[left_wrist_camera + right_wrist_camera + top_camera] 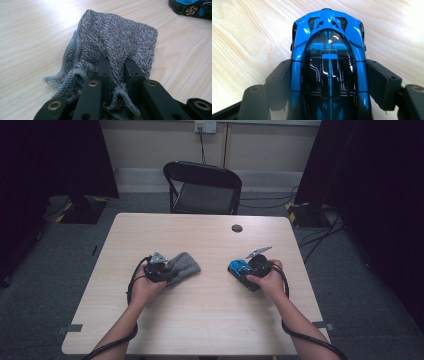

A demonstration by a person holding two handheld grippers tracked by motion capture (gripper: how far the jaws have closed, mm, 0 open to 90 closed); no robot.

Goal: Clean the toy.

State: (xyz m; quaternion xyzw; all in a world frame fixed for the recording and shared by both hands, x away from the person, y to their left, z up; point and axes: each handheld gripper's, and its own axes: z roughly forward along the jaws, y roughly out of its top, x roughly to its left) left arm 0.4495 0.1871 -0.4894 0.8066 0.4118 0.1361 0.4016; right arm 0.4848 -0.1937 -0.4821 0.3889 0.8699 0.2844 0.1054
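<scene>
Left gripper, left of centre in the high view, clamped on a bunched fold of grey knitted terry cloth lying on the pale wood-grain table. Thin bite near the frayed hem; could slip free under a sharp tug. Right gripper, right of centre, squeezing the flanks of a glossy blue and black toy car. Slick shell, so liable to squirt forward or twist out if wiped hard.
</scene>
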